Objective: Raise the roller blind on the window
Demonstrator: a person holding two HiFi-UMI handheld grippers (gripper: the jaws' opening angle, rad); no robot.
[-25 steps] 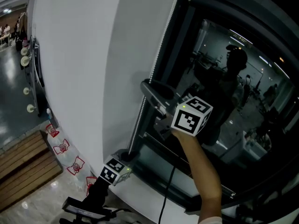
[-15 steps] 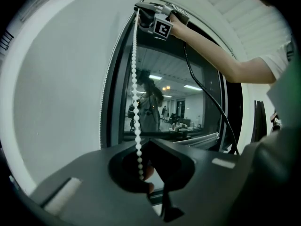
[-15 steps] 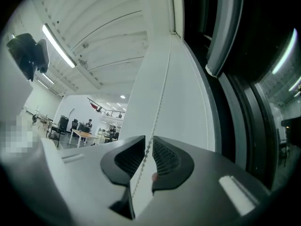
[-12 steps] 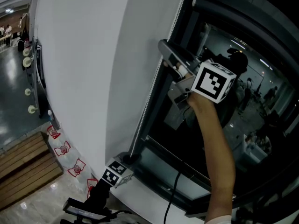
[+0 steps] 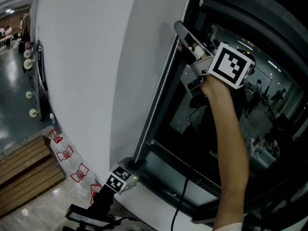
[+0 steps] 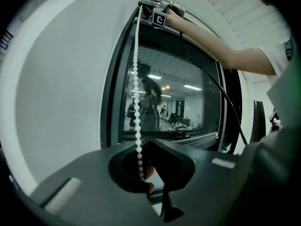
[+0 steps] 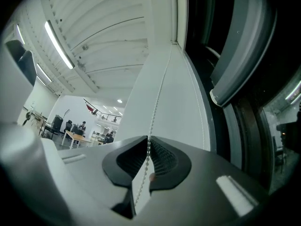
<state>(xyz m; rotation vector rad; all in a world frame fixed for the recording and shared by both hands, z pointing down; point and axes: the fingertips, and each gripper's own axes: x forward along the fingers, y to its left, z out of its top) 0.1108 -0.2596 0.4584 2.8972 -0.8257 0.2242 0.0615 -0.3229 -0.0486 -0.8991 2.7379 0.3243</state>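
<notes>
Black-and-white square-marker cube [image 5: 118, 178] on left gripper [image 5: 130, 163], bead chain [image 6: 137, 102] between its jaws

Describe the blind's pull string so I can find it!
Find the dark window beside the white wall. Along its left edge a thin chain runs top to bottom. It is made of tiny white beads, unlike the smooth black cable nearby.

Looks like a big open office or work hall. Ppl [image 7: 83, 126] sit at a long table [image 7: 77, 138] far off, w/ a railing [image 7: 101, 115] on an upper floor behind them. Long strip lights [image 7: 59, 44] run on a high white ceiling [image 7: 108, 36]. Shiny grey floor [image 5: 12, 81], tall white wall [image 5: 91, 57] & a big dark window [image 5: 250, 105].
</notes>
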